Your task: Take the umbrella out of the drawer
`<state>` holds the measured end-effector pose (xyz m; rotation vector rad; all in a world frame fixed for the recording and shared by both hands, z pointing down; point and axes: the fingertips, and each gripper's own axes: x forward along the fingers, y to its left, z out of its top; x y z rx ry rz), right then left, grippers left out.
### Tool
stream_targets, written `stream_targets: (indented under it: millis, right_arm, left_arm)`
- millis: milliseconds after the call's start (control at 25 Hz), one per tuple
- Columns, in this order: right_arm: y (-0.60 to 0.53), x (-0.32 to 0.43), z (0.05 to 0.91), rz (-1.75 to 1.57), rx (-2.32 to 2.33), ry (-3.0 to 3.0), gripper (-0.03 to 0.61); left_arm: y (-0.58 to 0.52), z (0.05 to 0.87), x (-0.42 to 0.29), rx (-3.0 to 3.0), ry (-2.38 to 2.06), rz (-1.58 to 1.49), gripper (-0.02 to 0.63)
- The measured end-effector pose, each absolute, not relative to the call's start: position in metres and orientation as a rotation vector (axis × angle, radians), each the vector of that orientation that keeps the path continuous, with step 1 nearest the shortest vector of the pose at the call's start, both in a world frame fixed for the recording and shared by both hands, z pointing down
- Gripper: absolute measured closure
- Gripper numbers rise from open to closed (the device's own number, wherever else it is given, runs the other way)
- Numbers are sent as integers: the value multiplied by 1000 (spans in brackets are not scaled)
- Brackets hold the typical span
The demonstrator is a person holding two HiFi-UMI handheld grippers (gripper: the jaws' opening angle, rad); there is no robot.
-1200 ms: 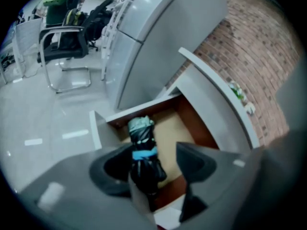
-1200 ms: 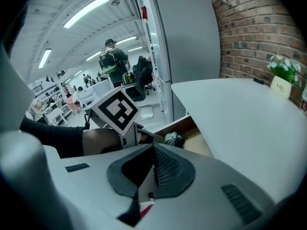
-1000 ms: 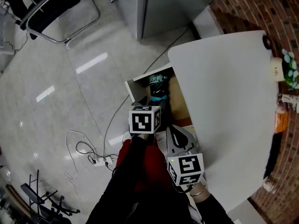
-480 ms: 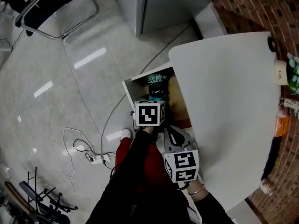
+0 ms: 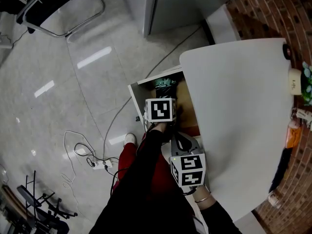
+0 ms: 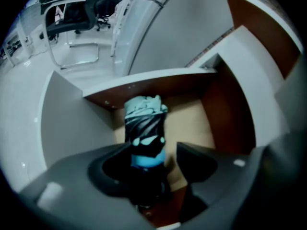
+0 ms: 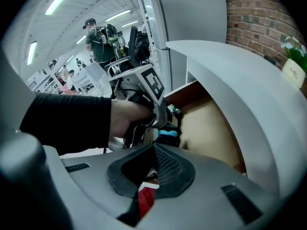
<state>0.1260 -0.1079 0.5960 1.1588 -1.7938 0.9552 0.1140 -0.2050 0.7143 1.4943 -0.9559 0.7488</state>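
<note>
The left gripper has its fingers spread astride the folded umbrella in the open drawer. The right gripper has its fingers pressed together, empty.

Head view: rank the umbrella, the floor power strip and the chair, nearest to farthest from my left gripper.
1. Umbrella: in the drawer, between the open jaws of the left gripper.
2. Power strip: on the floor, to the lower left.
3. Chair: far off, in the top-left corner.
</note>
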Motion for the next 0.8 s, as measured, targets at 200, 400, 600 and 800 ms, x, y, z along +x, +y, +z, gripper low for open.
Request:
stream_targets:
  millis: [200, 400, 600, 800]
  right_arm:
    - [-106, 131, 607, 982, 1141, -1742, 577]
    - [-105, 138, 619, 1004, 1115, -1694, 577]
    - [-102, 144, 629, 1023, 1111, -1649, 577]
    - [-96, 140, 636, 1052, 1082, -1632, 577]
  left_arm:
    - [-212, 734, 124, 1486, -949, 769, 330]
    - [-214, 745, 131, 1483, -936, 795, 330]
    - [-214, 759, 130, 1456, -963, 834, 328]
    - [-216, 775, 123, 1400, -1016, 840, 330]
